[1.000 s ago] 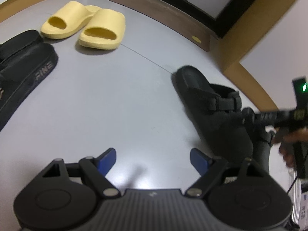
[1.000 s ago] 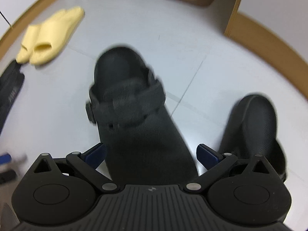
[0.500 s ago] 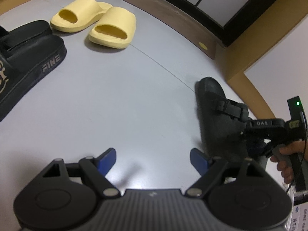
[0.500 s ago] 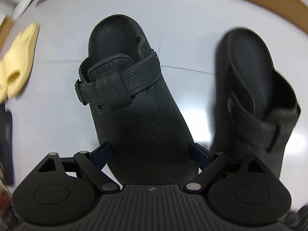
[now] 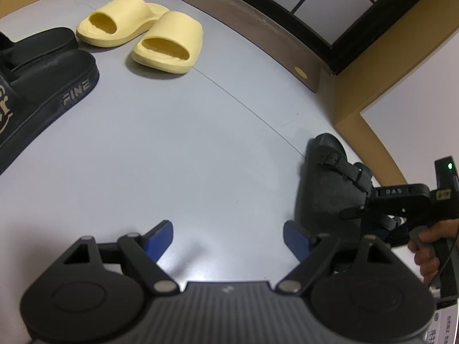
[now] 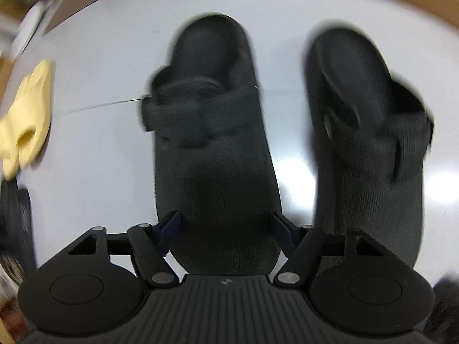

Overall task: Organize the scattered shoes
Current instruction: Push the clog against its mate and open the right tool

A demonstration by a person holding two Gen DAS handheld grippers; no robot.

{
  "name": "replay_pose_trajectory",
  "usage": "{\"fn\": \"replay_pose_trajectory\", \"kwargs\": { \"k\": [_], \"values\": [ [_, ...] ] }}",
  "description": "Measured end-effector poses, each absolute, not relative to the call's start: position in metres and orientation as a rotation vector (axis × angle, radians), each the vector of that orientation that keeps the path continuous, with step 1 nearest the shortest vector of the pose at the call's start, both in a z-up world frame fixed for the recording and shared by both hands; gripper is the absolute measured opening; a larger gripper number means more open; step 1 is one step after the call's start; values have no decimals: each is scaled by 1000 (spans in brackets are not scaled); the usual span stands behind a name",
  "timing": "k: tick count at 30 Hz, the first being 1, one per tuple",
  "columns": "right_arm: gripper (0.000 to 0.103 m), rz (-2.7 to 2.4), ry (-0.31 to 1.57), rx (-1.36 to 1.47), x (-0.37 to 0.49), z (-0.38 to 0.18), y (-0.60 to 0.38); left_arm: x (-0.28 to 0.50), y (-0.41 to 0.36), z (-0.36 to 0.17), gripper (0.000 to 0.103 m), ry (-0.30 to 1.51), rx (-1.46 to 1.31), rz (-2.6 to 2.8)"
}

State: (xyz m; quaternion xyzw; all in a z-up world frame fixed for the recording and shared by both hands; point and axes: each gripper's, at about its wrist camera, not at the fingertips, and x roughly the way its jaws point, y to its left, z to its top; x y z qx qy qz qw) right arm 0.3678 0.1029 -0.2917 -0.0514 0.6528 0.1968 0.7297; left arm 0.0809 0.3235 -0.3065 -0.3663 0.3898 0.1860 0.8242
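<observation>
1. In the left wrist view, the left tool [image 5: 228,236] is being held spread wide above the bare grey floor [image 5: 178,149], with nothing between its blue fingertips [image 5: 159,236].
2. A pair of yellow slides [image 5: 143,33] is being seen side by side at the far end of the floor, touching each other near their far ends.
3. A pair of black slides [image 5: 43,77] marked "FINE" is lying at the left edge, just beside the yellow pair.
4. A black clog [image 5: 330,183] is lying at the right, close to the tan baseboard [image 5: 361,132]; the right tool's black body [image 5: 401,203] is being held over its near end by a hand [image 5: 430,246].
5. A brown mat [image 5: 258,28] with a yellow dot is lying before a dark-framed door [image 5: 330,8].
6. In the right wrist view, which is blurred, the right tool [image 6: 223,230] is being pointed steeply down at the black clog [image 6: 212,149], and its jaws are closing.
7. The clog's toe end is lying between the blue fingertips [image 6: 282,230]; they are sitting right against its sides, but whether they are pressing cannot be told.
8. A second black clog [image 6: 370,143] is lying just beside the first, parallel to it and apart from it.
9. The yellow slides [image 6: 25,120] are being seen at the left edge, well apart from the clogs.
</observation>
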Motion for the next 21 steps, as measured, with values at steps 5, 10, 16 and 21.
{"fn": "replay_pose_trajectory", "kwargs": {
  "k": [5,10,16,21],
  "values": [
    [97,478,1408,-133,367,-293,119,80,327,-307,86,830,-783,404],
    [97,462,1386,-198,358,-303,121,80,329,-307,86,831,-780,402],
    [83,398,1427,-126,354,-299,101,81,330,-308,86,832,-788,406],
    [82,374,1460,-91,349,-295,87,82,326,-307,86,831,-783,391]
  ]
}}
